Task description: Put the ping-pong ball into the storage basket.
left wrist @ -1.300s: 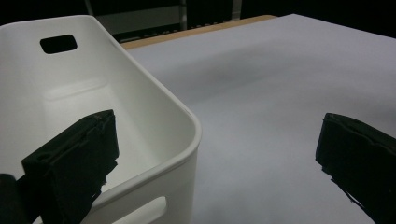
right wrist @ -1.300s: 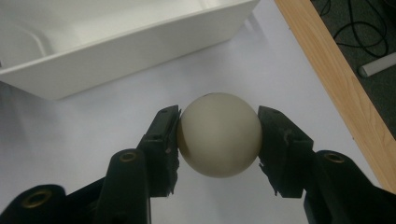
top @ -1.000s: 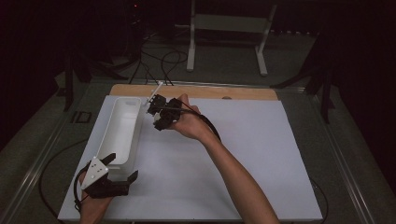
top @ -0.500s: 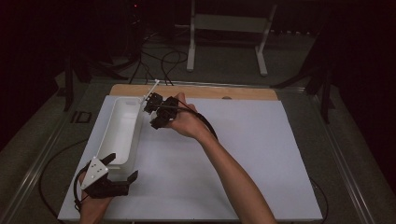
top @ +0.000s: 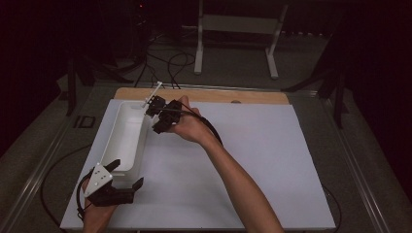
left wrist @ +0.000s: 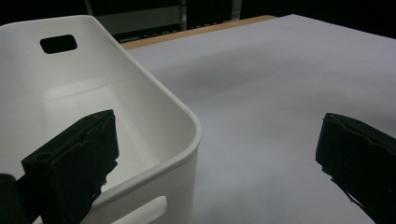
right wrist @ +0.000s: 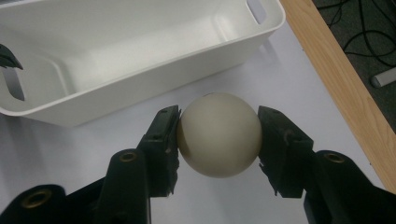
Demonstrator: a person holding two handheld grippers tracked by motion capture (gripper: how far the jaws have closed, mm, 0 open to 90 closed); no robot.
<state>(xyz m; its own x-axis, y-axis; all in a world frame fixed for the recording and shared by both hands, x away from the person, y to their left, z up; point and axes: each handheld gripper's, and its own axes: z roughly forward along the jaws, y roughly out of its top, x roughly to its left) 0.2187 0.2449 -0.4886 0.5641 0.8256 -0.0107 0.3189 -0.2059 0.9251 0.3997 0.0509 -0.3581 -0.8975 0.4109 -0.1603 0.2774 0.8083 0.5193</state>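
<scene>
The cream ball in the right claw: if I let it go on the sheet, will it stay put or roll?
The ball looks smooth and fully round, so on the flat white sheet it would probably roll. Only two narrow pads pinch its sides, so it may slip if the right claw loosens. Releasing it inside the white bin seems safer.

Dim overhead light pooled on the white mat, surroundings beyond it sunk in black — soft shadows, jaws nearest the lens blurred.
</scene>
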